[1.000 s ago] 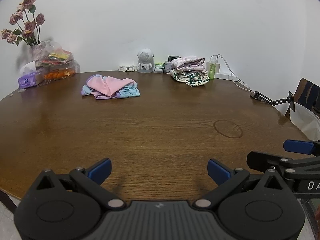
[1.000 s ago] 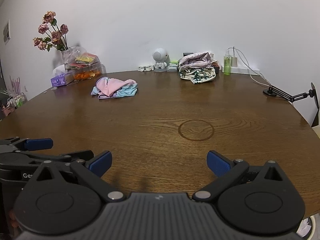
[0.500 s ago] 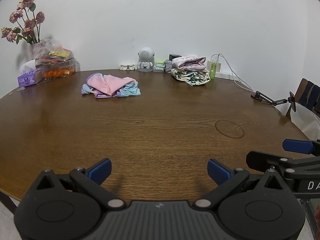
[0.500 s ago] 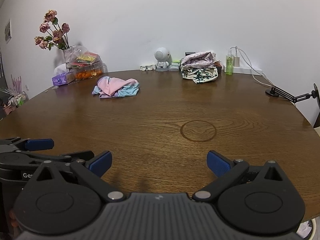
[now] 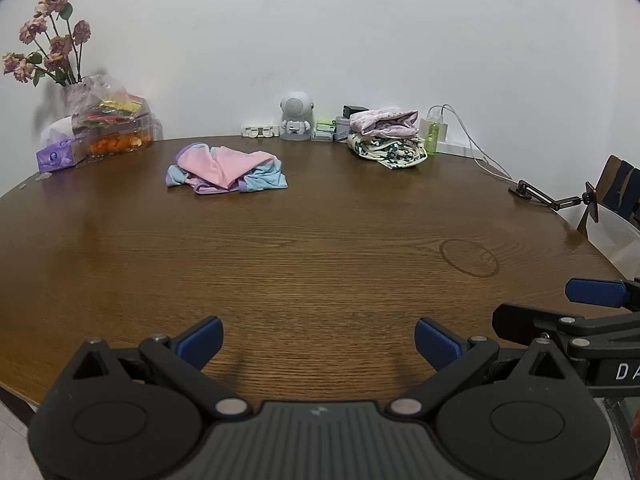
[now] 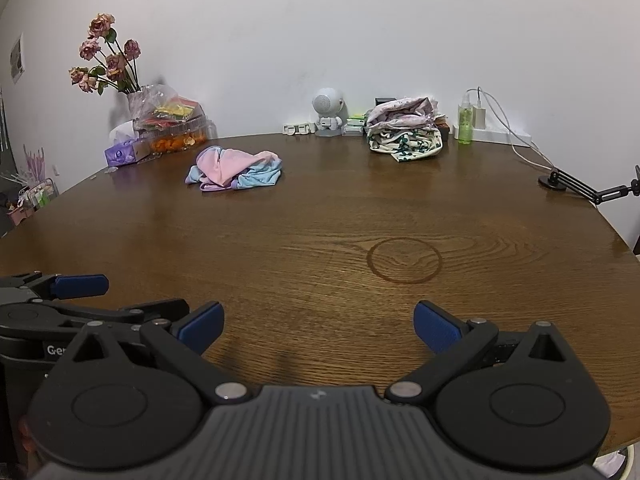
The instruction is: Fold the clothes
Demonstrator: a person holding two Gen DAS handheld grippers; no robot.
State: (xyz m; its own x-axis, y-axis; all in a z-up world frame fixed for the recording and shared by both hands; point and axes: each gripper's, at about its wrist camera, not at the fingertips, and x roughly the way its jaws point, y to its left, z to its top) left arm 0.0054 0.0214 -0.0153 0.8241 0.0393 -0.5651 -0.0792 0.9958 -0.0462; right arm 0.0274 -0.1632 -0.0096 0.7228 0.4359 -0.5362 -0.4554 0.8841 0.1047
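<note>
Crumpled pink-and-blue garment (image 5: pixel 226 170) lies on the far left part of the counter (image 5: pixel 320 248), long axis running left-right. Left gripper (image 5: pixel 318 338): jaws wide apart, empty, low at the near edge. Right gripper (image 6: pixel 316 326): same, apart and empty. Garment sits well ahead and left of both; left gripper judged nearer. Folded stack (image 5: pixel 386 138) sits far right by the wall.

crumpled garment (image 5: pixel 226 169) left, folded stack (image 5: pixel 386 136) right
</note>
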